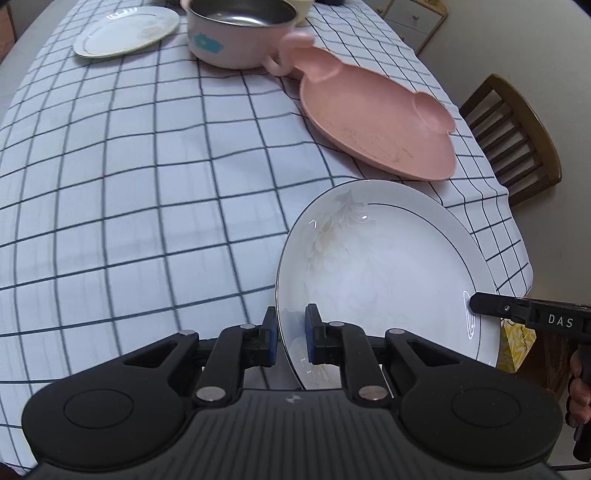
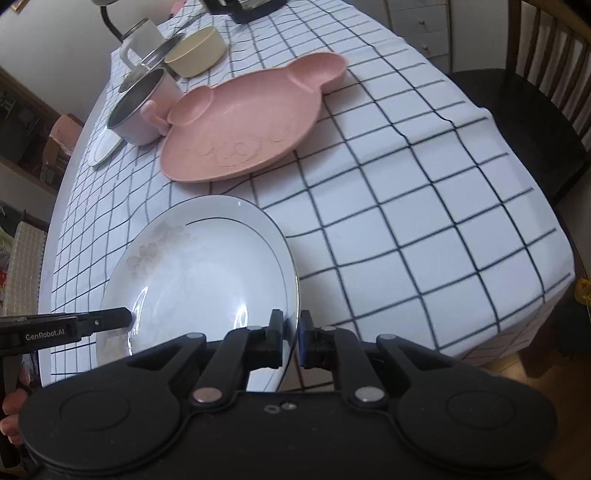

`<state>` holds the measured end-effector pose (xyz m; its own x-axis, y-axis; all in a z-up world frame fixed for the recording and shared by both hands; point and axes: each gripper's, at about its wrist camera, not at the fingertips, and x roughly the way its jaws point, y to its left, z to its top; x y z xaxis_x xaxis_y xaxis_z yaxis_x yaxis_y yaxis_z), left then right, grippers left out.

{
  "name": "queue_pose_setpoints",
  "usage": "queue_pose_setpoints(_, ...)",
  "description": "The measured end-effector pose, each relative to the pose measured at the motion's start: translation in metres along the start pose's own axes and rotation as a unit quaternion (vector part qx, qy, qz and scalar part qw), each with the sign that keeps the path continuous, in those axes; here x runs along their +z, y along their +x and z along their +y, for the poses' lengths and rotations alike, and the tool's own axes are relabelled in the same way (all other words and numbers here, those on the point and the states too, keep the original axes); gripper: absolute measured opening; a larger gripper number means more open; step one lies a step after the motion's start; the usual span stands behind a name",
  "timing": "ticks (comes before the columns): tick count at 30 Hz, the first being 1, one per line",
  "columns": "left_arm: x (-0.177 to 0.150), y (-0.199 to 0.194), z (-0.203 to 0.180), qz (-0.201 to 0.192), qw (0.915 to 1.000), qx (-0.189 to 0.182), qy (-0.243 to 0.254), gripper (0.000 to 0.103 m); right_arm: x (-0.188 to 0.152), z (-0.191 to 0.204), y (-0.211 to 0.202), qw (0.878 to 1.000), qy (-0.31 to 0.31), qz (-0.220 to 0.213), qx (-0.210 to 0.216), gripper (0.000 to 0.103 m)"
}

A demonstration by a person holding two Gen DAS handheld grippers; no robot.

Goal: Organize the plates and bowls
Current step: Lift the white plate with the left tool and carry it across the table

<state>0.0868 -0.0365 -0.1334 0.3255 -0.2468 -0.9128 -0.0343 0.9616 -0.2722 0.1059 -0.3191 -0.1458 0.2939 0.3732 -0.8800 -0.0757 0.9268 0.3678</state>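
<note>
A white plate with a faint flower print (image 1: 384, 273) is held tilted above the near edge of the checked table. My left gripper (image 1: 290, 332) is shut on its left rim. My right gripper (image 2: 291, 338) is shut on its right rim (image 2: 207, 273). The right gripper's finger also shows in the left wrist view (image 1: 491, 306), and the left one in the right wrist view (image 2: 107, 319). A pink bear-shaped plate (image 1: 373, 125) (image 2: 240, 125) lies beyond. A pink steel-lined bowl with a handle (image 1: 240, 35) (image 2: 140, 107) touches it. A second white plate (image 1: 125, 31) lies far left.
A cream bowl (image 2: 197, 51), a white mug (image 2: 142, 38) and a dark object (image 2: 243, 9) stand at the far end. A wooden chair (image 1: 517, 136) (image 2: 517, 122) stands at the table's right side. A drawer cabinet (image 1: 413, 18) is behind it.
</note>
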Motion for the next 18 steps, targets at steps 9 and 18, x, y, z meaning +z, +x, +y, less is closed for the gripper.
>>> queue_pose_setpoints(9,-0.008,-0.024,0.055,-0.025,0.9979,0.033,-0.050,0.013,0.004,0.053,0.020,0.998,-0.051,0.014,0.029,0.009)
queue_pose_setpoints(18,-0.031,-0.041,0.102,-0.033,0.9936,0.061,-0.089,0.013,0.001,0.102,0.050,0.993,-0.093,0.040,0.054,0.009)
